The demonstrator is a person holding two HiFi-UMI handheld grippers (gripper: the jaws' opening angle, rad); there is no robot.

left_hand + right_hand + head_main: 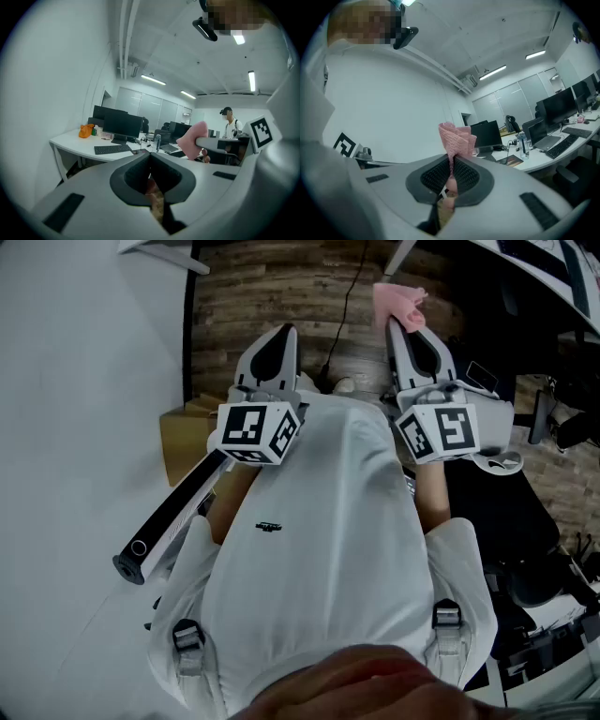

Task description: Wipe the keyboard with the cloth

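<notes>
I hold both grippers up in front of my chest, pointing away from me. My right gripper is shut on a pink cloth, which sticks out past its closed jaws. In the left gripper view the same cloth shows at the right. My left gripper is shut with nothing between its jaws. A black keyboard lies on a white desk far ahead, in front of a monitor. Neither gripper is near it.
An orange bag sits on the desk's far left. Another keyboard, a laptop and a bottle are on a desk at the right. A person stands in the background. A cardboard box is on the floor.
</notes>
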